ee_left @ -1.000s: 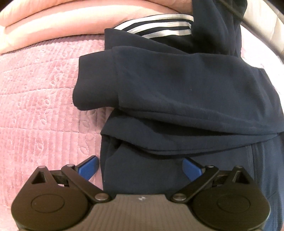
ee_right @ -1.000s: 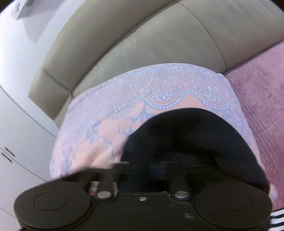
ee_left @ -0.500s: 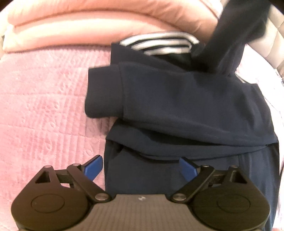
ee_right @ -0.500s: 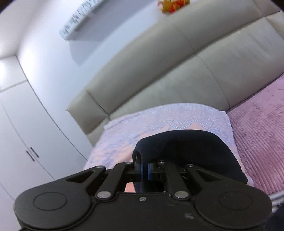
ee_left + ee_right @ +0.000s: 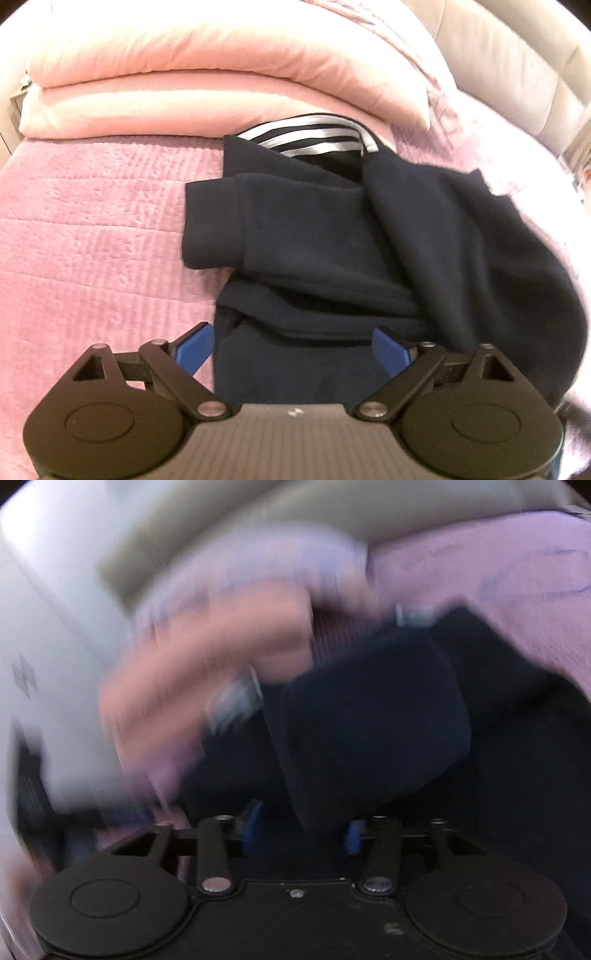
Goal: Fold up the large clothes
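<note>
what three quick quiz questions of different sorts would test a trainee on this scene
1. True or false: the left hand-held gripper is clamped on the navy garment.
2. Multiple choice: the garment's striped collar points toward A) the folded pink duvet B) the left hand-held gripper C) a wooden chair.
3. Short answer: what lies between the pads of the right hand-held gripper?

Key: 1. False, its jaws stand wide open. 2. A. 3. A navy cuff, as the jaws are opening.

Navy garment [image 5: 332,236] with silver-striped collar [image 5: 314,138] on pink quilt [image 5: 92,229]
</note>
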`<state>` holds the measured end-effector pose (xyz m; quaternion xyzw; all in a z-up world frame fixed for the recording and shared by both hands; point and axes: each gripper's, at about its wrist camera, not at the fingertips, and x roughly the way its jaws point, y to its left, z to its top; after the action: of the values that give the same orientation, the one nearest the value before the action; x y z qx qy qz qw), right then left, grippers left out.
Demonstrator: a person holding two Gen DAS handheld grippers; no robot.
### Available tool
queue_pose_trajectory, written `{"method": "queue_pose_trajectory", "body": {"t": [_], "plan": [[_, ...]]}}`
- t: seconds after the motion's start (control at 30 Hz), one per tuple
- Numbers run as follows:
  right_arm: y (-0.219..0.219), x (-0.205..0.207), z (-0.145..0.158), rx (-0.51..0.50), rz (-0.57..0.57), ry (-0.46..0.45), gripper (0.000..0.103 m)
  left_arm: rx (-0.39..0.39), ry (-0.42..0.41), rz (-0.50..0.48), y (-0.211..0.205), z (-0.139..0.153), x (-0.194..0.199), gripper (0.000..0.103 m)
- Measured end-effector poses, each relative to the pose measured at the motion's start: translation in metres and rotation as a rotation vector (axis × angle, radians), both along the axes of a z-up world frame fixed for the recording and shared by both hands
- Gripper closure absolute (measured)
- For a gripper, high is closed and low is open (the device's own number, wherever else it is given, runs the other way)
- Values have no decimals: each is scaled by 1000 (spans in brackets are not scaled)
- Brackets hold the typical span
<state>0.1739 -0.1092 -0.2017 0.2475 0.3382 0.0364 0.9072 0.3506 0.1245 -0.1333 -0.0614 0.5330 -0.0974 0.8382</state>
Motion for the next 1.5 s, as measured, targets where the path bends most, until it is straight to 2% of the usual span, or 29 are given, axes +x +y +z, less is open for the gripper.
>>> {"method": "queue_pose_trajectory", "body": {"t": [0.07,0.13,0.27,0.33,0.43,0.53,0.67,0.73,0.77,0.8,0.83,0.87,0.9,0.97,1.0,1.03,1.1,1.2,1.23,1.27,1.3,1.33,1.4,1.43,1.5], "plan": [[-9,-10,-2,-78,25,42,39,-64,21,12,1,-6,2,9],[-24,-19,8,-145,46,38,26,-144,46,32,0,-16,6,10],[-47,-28,33,-222,78,32,25,-248,78,-34,-21,-32,8,14],[-61,-27,45,-230,22,-22,24,-335,103,-42,-32,-41,7,14],[-81,-7,43,-157,-50,-80,23,-414,144,-69,-51,-55,9,14],[-82,34,20,-172,-70,-10,23,-455,163,-96,-67,-64,5,17],[-86,60,-12,-189,-73,99,23,-511,162,-78,-77,-78,-1,31],[-93,57,-23,-181,-74,113,23,-529,147,-92,-82,-80,-4,52],[-98,54,-27,-154,-71,117,23,-555,142,-108,-86,-82,-6,72],[-102,54,-31,-113,-68,118,23,-575,131,-116,-89,-81,-9,79],[-105,52,-33,-74,-64,110,28,-556,107,-113,-92,-79,-12,80],[-111,49,-34,-35,-71,89,64,-525,84,-115,-96,-76,-15,85],[-116,45,-35,2,-82,62,91,-508,62,-113,-97,-72,-18,88],[-116,38,-30,8,-104,19,91,-493,38,-90,-97,-61,-24,91],[-110,30,-23,-32,-118,-19,91,-464,21,-89,-96,-52,-27,92],[-102,23,-14,-84,-129,-51,91,-409,-5,-85,-96,-41,-31,92],[-88,13,-4,-177,-130,-79,92,-244,-35,-100,-104,-24,-38,95],[-86,18,-22,-170,-134,31,86,-144,13,-127,-115,-29,-40,94],[-85,24,-27,-205,-129,59,73,-115,32,-125,-117,-35,-39,92],[-84,26,-30,-241,-127,76,45,-90,54,-121,-113,-41,-38,80],[-84,27,-29,-273,-136,87,34,-75,64,-112,-111,-45,-37,66],[-85,25,-24,-299,-140,82,27,-79,71,-90,-106,-45,-37,60],[-83,18,-6,-340,-119,23,28,-103,104,-72,-97,-40,-35,44],[-78,15,3,-367,-93,-9,28,-96,108,-68,-94,-35,-34,40],[-62,10,16,-437,9,-54,28,-93,91,-84,-94,-23,-39,21]]}}
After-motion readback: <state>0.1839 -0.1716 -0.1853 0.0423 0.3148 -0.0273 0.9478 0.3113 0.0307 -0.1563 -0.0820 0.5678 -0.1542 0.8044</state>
